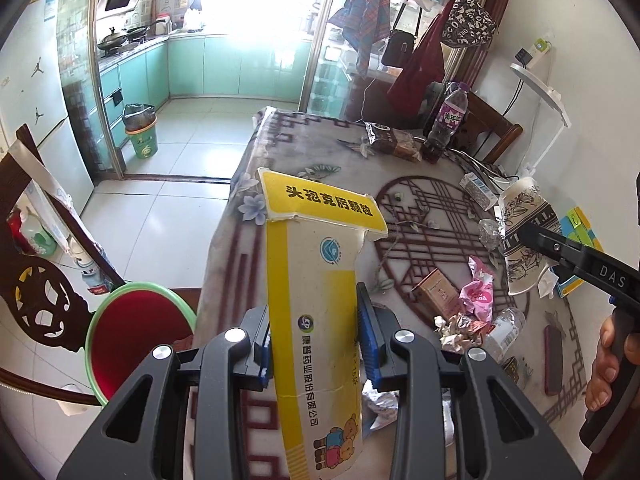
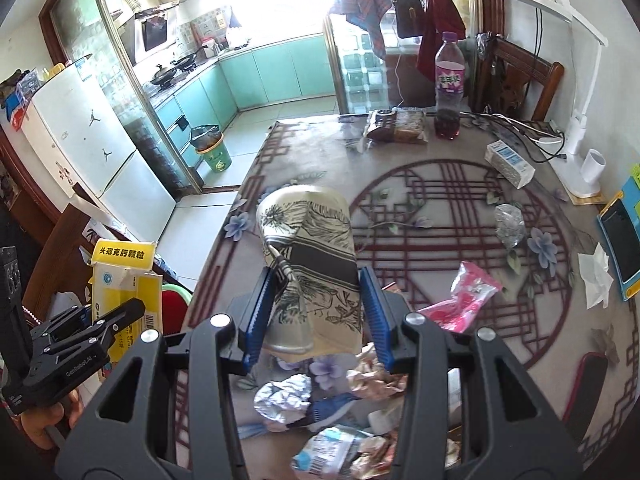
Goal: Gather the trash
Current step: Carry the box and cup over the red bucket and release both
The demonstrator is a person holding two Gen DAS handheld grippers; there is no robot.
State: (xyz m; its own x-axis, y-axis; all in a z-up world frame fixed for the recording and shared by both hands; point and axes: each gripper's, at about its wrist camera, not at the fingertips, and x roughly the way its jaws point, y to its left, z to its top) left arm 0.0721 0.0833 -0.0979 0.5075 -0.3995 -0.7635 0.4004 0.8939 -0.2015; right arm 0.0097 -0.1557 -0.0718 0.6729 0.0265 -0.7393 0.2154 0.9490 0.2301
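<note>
Your left tongs [image 1: 316,340] are clamped on a yellow-and-white medicine box [image 1: 316,300], its torn top flap bent outward, held upright above the near-left edge of the table [image 1: 304,148]. Just below and to the left of it sits a green-rimmed bin with a red liner [image 1: 132,336], beside the table edge.

Your right tongs [image 2: 316,312] grip a crushed paper cup [image 2: 312,248] printed with dark leaf patterns; the blue pads [image 2: 256,312] press on both of its sides, and it hangs above the table's patterned cloth.

More trash lies on the table under and around your right tongs: a ball of crumpled foil [image 2: 284,400], a pink wrapper [image 2: 464,300], crumpled candy wrappers [image 2: 380,376] and a blue-and-white packet [image 2: 336,448]. A crumpled white tissue [image 2: 596,276] lies near the right edge, next to a blue tablet-like device [image 2: 620,240]. A crushed clear plastic piece [image 2: 508,220] lies in the middle of the cloth. At the far end stand a purple-labelled drink bottle [image 2: 450,80] and a wrapped loaf [image 2: 396,126], with a small white-and-blue carton [image 2: 508,162] to their right.
</note>
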